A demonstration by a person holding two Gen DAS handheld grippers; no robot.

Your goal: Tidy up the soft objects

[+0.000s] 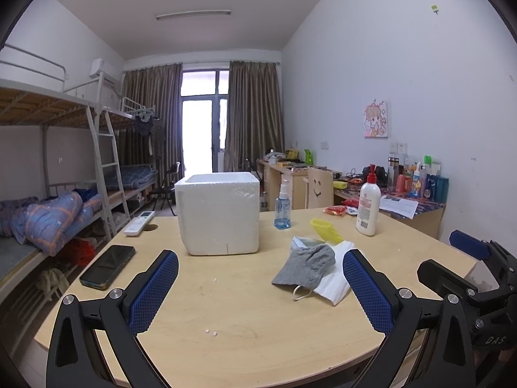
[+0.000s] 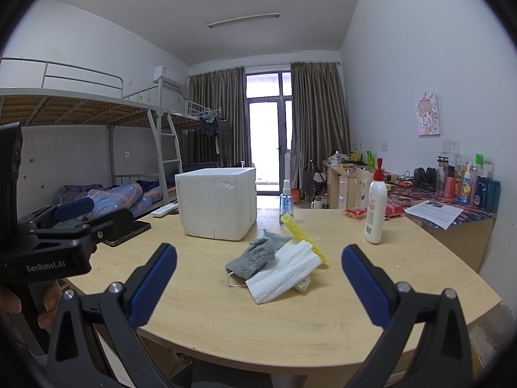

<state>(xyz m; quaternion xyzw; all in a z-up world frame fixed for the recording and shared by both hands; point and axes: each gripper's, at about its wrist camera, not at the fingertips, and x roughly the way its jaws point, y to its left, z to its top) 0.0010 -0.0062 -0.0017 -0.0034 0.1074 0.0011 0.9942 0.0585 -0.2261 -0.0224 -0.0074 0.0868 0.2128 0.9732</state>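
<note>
"GenRobot.AI" is read on the left gripper (image 1: 260, 287); both it and the right gripper (image 2: 258, 286) are spread wide, empty. The crumpled grey cloth (image 2: 253, 257), perhaps a sock, lies just ahead between the right fingers, bare tabletop around.

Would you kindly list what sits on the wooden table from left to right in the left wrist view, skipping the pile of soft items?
Black smartphone → white remote control → white foam box → clear spray bottle of blue liquid → white lotion pump bottle with red cap.
</note>
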